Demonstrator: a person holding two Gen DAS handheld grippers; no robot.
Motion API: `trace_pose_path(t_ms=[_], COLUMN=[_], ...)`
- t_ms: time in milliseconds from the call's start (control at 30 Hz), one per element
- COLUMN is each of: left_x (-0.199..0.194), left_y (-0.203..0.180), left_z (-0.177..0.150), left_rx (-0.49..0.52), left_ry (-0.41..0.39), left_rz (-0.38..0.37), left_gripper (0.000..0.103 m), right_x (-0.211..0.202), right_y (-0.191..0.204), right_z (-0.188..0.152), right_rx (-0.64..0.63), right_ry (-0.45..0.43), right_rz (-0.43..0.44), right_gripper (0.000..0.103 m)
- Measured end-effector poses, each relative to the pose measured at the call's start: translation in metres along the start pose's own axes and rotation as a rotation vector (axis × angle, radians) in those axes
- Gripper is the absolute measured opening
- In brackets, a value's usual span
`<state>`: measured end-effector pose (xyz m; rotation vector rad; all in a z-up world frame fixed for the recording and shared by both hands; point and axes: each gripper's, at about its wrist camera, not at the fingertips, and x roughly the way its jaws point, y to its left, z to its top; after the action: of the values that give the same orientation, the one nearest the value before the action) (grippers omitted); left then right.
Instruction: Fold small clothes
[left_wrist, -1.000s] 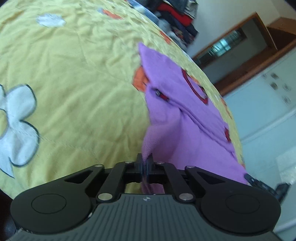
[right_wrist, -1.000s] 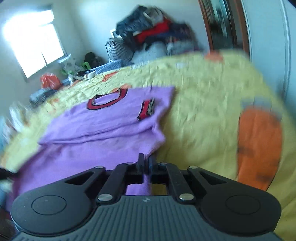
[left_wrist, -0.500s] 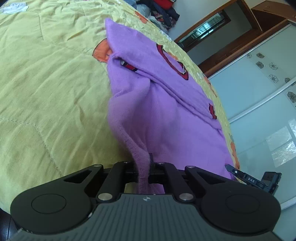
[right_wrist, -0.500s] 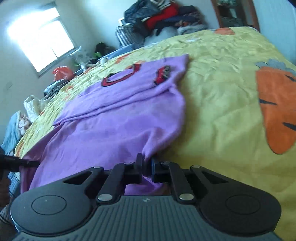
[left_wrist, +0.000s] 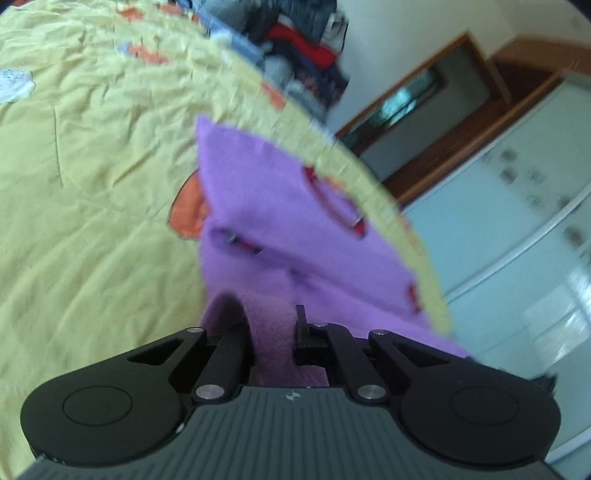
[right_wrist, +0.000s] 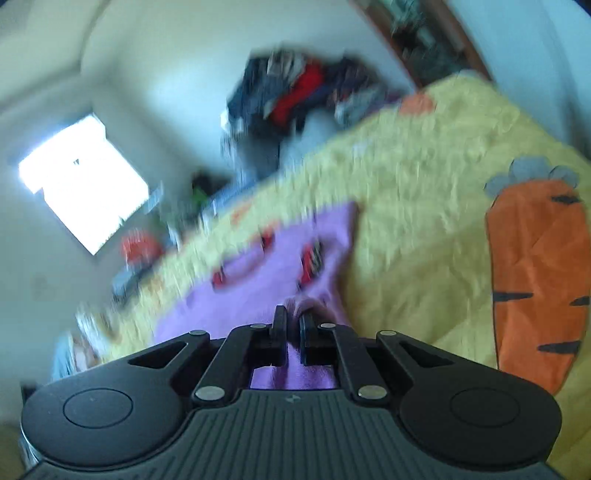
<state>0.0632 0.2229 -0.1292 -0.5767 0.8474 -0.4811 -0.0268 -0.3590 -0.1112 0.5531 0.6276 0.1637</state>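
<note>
Purple cloth, a small shirt, lies spread on the yellow bed with its red-trimmed neck hole at the far end, well away from both hands. Its near hem is bunched up and lifted off the cover, since each gripper has a bottom corner of it.

In the left wrist view, the left gripper is clenched on a thick roll of the hem; the fabric humps over the left finger and hides it, so only the right finger shows clearly. The right gripper has its fingers nearly together with a thin pinch of purple cloth between them, at the other bottom corner.

Holding the two corners at once looks meant to keep the hem straight and taut, so the lower half can be carried up over the chest as one flat fold instead of sagging in the middle. Both grippers tilt downward toward the bed, which suits a low carry close to the cover. A carrot print lies on the cover beside the shirt. Clothes are piled beyond the bed.
</note>
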Motion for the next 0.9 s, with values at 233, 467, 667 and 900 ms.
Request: trace_pose_path(t_ms=[233,467,667,900], left_x=[-0.031,-0.036,-0.008,-0.029], left_y=[0.008,-0.003,-0.009,0.003], left_z=[-0.031,-0.072,-0.069,-0.074], left_rx=[-0.015,0.002,-0.062,-0.088], left_ry=[0.025,0.101,0.191,0.200], left_rz=[0.003,-0.080,-0.076,-0.077], left_gripper=[0.086,0.085,0.015,0.006], right_x=[-0.040,-0.031,0.030,-0.057], right_y=[0.013,0.101,0.127,0.119], right_z=[-0.029,-0.066,-0.088,-0.091], right_rx=[-0.069,-0.574,-0.920,-0.875], right_ry=[-0.054,-0.007,0.198,0.122], right_rz=[-0.116,0.002,-0.056,-0.012], right_gripper=[0.083,0.081,0.004,0.003])
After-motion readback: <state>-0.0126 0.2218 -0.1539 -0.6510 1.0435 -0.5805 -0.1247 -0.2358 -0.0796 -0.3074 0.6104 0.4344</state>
